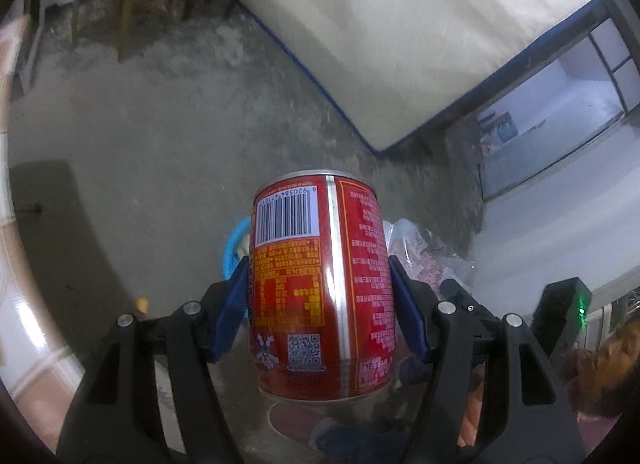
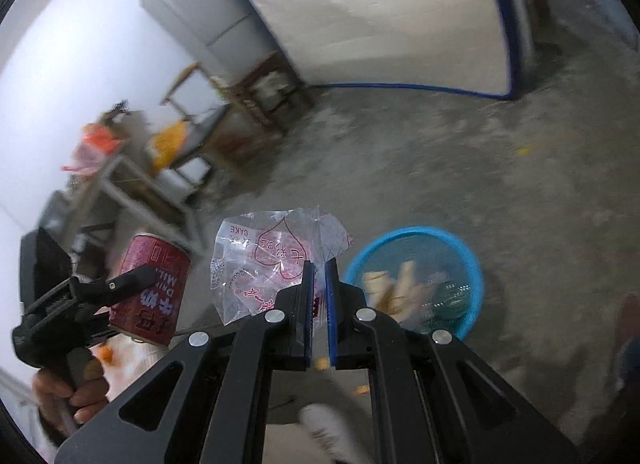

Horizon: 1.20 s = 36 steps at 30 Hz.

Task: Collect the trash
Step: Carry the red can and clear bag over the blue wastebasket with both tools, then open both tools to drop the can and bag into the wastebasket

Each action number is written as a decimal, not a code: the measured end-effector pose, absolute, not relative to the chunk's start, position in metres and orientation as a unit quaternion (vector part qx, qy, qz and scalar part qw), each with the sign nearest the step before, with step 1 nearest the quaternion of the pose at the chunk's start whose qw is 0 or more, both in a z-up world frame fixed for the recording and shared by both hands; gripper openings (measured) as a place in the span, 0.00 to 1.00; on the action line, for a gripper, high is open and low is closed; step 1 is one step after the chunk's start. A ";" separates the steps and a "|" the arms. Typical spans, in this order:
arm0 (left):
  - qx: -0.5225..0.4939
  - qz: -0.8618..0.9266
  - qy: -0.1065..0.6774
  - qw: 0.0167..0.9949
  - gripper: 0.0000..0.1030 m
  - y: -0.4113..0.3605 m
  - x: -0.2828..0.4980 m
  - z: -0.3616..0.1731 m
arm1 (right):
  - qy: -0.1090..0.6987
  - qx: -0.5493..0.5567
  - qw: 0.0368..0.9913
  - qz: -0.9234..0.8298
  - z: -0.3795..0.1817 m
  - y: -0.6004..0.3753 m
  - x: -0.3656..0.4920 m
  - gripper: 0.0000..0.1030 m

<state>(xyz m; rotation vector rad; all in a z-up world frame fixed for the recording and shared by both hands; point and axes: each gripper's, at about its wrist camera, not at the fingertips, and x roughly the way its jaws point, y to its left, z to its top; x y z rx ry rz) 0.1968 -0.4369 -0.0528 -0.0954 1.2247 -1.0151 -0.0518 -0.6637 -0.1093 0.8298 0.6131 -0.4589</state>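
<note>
Right wrist view shows the blue basket [image 2: 416,284] on the floor [image 2: 520,192], just ahead and right of the right gripper [image 2: 319,276], whose jaws pinch a clear wrapper [image 2: 276,256]. Left of it, farther from the basket, the left gripper [image 1: 318,292] clamps a red can [image 1: 320,284] upright across its width. By my judgement, the wrapper drops first.

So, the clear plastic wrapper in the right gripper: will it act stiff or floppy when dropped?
Probably floppy: the plastic wrapper is crumpled, thin film, hanging from the shut right gripper. Likely very light, so it may drift and miss the blue basket.
</note>
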 end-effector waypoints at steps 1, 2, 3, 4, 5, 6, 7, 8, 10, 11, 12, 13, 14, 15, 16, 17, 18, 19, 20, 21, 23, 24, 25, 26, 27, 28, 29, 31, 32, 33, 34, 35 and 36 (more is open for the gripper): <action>-0.039 -0.453 0.560 0.693 0.61 -0.451 0.196 -0.065 | 0.296 0.391 0.840 -0.230 -0.117 -0.670 -0.051 0.06; -0.034 -0.451 0.570 0.686 0.61 -0.464 0.195 -0.076 | 0.301 0.390 0.837 -0.239 -0.123 -0.674 -0.049 0.06; -0.031 -0.447 0.577 0.683 0.61 -0.473 0.195 -0.085 | 0.307 0.387 0.833 -0.250 -0.130 -0.679 -0.047 0.06; -0.028 -0.442 0.586 0.678 0.61 -0.483 0.194 -0.096 | 0.314 0.383 0.828 -0.261 -0.139 -0.683 -0.045 0.06; -0.022 -0.435 0.598 0.673 0.61 -0.496 0.195 -0.111 | 0.320 0.380 0.825 -0.269 -0.146 -0.690 -0.046 0.06; -0.016 -0.430 0.606 0.669 0.61 -0.507 0.194 -0.121 | 0.325 0.377 0.822 -0.276 -0.154 -0.693 -0.044 0.06; -0.009 -0.423 0.612 0.668 0.61 -0.515 0.194 -0.129 | 0.331 0.375 0.818 -0.283 -0.162 -0.697 -0.042 0.06; 0.005 -0.413 0.617 0.670 0.61 -0.526 0.195 -0.141 | 0.336 0.375 0.815 -0.286 -0.169 -0.701 -0.041 0.06; 0.019 -0.407 0.622 0.668 0.61 -0.540 0.198 -0.156 | 0.345 0.379 0.807 -0.293 -0.184 -0.708 -0.038 0.06; 0.023 -0.402 0.630 0.664 0.61 -0.548 0.201 -0.167 | 0.347 0.382 0.804 -0.295 -0.190 -0.711 -0.039 0.06; 0.025 -0.395 0.636 0.662 0.61 -0.552 0.204 -0.173 | 0.348 0.385 0.802 -0.296 -0.195 -0.713 -0.041 0.06; 0.027 -0.388 0.641 0.662 0.61 -0.556 0.208 -0.180 | 0.349 0.388 0.799 -0.301 -0.199 -0.718 -0.041 0.06; 0.031 -0.379 0.646 0.662 0.61 -0.562 0.210 -0.189 | 0.348 0.389 0.797 -0.304 -0.201 -0.721 -0.041 0.06; 0.033 -0.375 0.647 0.663 0.61 -0.565 0.211 -0.194 | 0.347 0.390 0.796 -0.307 -0.202 -0.723 -0.041 0.06; 0.035 -0.372 0.649 0.663 0.61 -0.568 0.211 -0.199 | 0.345 0.390 0.796 -0.310 -0.203 -0.725 -0.042 0.06; 0.038 -0.370 0.651 0.662 0.61 -0.572 0.212 -0.204 | 0.344 0.387 0.795 -0.316 -0.203 -0.729 -0.042 0.06; 0.043 -0.366 0.655 0.659 0.61 -0.576 0.212 -0.211 | 0.345 0.384 0.795 -0.319 -0.203 -0.729 -0.043 0.06; 0.048 -0.361 0.660 0.656 0.62 -0.580 0.213 -0.217 | 0.346 0.379 0.795 -0.324 -0.204 -0.731 -0.043 0.06; 0.048 -0.356 0.666 0.654 0.66 -0.582 0.215 -0.222 | 0.348 0.375 0.794 -0.328 -0.204 -0.731 -0.043 0.06; 0.046 -0.351 0.668 0.654 0.69 -0.582 0.216 -0.225 | 0.349 0.375 0.793 -0.330 -0.204 -0.732 -0.043 0.06; 0.037 -0.348 0.667 0.657 0.69 -0.578 0.217 -0.223 | 0.351 0.375 0.791 -0.333 -0.206 -0.734 -0.044 0.06; 0.032 -0.351 0.664 0.659 0.70 -0.575 0.218 -0.220 | 0.351 0.376 0.790 -0.335 -0.207 -0.734 -0.045 0.06; 0.032 -0.353 0.661 0.661 0.70 -0.572 0.218 -0.217 | 0.351 0.377 0.788 -0.336 -0.209 -0.735 -0.046 0.06; 0.034 -0.353 0.659 0.663 0.70 -0.569 0.218 -0.214 | 0.352 0.379 0.787 -0.336 -0.209 -0.735 -0.045 0.06; 0.037 -0.355 0.655 0.666 0.70 -0.566 0.219 -0.208 | 0.352 0.379 0.786 -0.337 -0.210 -0.735 -0.045 0.06; 0.037 -0.357 0.651 0.669 0.70 -0.562 0.219 -0.202 | 0.354 0.380 0.785 -0.337 -0.211 -0.735 -0.045 0.06; 0.037 -0.360 0.646 0.672 0.70 -0.558 0.220 -0.194 | 0.355 0.380 0.785 -0.337 -0.212 -0.736 -0.044 0.06; 0.043 -0.371 0.632 0.679 0.70 -0.549 0.218 -0.175 | 0.359 0.380 0.783 -0.338 -0.215 -0.737 -0.042 0.06; 0.047 -0.375 0.623 0.685 0.70 -0.545 0.216 -0.164 | 0.360 0.381 0.782 -0.338 -0.217 -0.739 -0.041 0.06; 0.052 -0.382 0.609 0.693 0.70 -0.538 0.214 -0.147 | 0.362 0.384 0.779 -0.337 -0.219 -0.741 -0.039 0.06; 0.054 -0.393 0.597 0.697 0.70 -0.531 0.212 -0.132 | 0.364 0.390 0.776 -0.337 -0.223 -0.743 -0.038 0.06; 0.055 -0.401 0.587 0.701 0.70 -0.523 0.210 -0.118 | 0.365 0.393 0.774 -0.337 -0.225 -0.744 -0.036 0.06; 0.054 -0.406 0.580 0.704 0.71 -0.516 0.208 -0.107 | 0.367 0.396 0.771 -0.337 -0.230 -0.746 -0.033 0.06</action>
